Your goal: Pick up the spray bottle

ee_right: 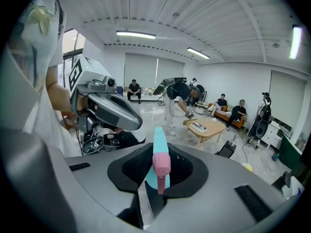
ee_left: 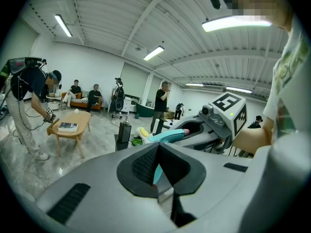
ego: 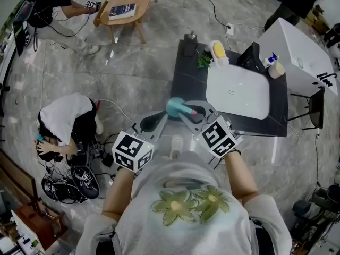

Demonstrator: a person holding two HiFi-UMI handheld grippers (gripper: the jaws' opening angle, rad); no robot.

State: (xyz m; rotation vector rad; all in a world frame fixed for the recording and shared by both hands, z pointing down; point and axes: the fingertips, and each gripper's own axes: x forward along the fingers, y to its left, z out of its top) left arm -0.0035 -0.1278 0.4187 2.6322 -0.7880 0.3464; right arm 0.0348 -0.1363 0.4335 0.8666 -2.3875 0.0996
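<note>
The spray bottle (ego: 176, 108) is teal with a pink nozzle (ego: 193, 112). It hangs in front of my chest, above the floor by the dark table's near-left corner. My right gripper (ego: 187, 116) is shut on it. In the right gripper view the teal head (ee_right: 161, 147) and pink trigger (ee_right: 161, 165) stick up between the black pads of that gripper (ee_right: 156, 155). My left gripper (ego: 153, 122) sits just left of the bottle, its pads (ee_left: 143, 165) closed together. The left gripper view shows the bottle (ee_left: 167, 136) held out ahead of the left gripper (ee_left: 158, 148).
A dark table (ego: 187, 84) carries a white basin (ego: 237, 92), a yellow-capped bottle (ego: 218, 49) and a small green plant (ego: 203, 61). A white cabinet (ego: 297, 49) stands to the right. One person crouches at left (ego: 64, 118) among cables. A wooden table (ego: 127, 4) holds a book.
</note>
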